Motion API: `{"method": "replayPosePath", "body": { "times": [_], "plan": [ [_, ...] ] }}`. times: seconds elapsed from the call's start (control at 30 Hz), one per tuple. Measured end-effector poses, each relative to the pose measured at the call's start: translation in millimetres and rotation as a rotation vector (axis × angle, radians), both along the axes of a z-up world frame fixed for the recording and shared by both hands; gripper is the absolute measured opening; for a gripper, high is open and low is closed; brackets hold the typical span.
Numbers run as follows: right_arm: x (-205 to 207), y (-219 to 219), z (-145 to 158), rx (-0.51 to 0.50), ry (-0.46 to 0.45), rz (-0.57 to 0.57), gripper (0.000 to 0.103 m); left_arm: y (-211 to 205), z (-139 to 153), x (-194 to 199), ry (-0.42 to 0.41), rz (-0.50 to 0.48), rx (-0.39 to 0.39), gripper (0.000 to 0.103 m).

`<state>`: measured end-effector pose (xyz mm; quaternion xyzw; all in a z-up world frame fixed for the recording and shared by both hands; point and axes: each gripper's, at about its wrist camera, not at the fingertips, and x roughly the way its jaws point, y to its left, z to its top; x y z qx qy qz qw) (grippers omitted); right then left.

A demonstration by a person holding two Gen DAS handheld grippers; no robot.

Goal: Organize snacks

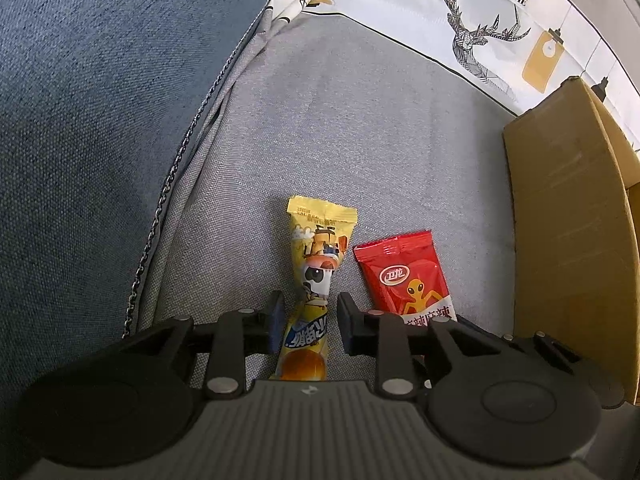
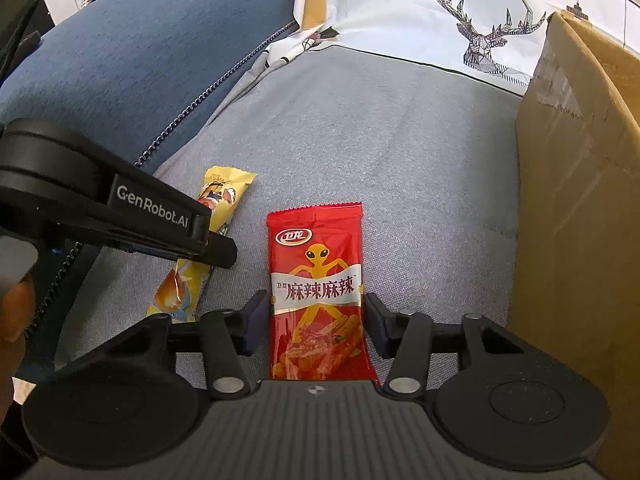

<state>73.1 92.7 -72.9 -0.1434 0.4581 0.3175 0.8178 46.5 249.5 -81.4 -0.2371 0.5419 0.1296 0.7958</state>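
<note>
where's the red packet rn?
Red packet lies flat on the grey sofa seat between the right gripper fingers, right of the yellow packet, left of the cardboard box.

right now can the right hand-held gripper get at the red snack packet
Probably yes: the right hand-held gripper already straddles the red snack packet lying flat on the grey cushion, a finger on each side, nothing between. The yellow snack packet lies clear to the side.
</note>
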Motion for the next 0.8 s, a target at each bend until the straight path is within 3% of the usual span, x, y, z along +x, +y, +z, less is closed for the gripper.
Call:
{"method": "replayPosePath", "body": {
  "times": [0.5, 0.6, 0.7, 0.8],
  "plan": [
    [-1, -4, 10, 0.010, -0.029, -0.030, 0.046, -5, -1, 1, 0.007, -0.025, 0.038, 0.031],
    [-4, -6, 15, 0.018, -0.042, -0.033, 0.046, -8, -1, 1, 0.016, -0.040, 0.074, 0.015],
    [-3, -10, 21, 0.028, -0.056, -0.041, 0.046, -7, 2, 0, 0.005, -0.033, 0.083, 0.011],
    [-3, -15, 31, 0.052, -0.072, -0.050, 0.045, -6, 13, -3, -0.056, -0.015, 0.101, 0.010]
  ]
}}
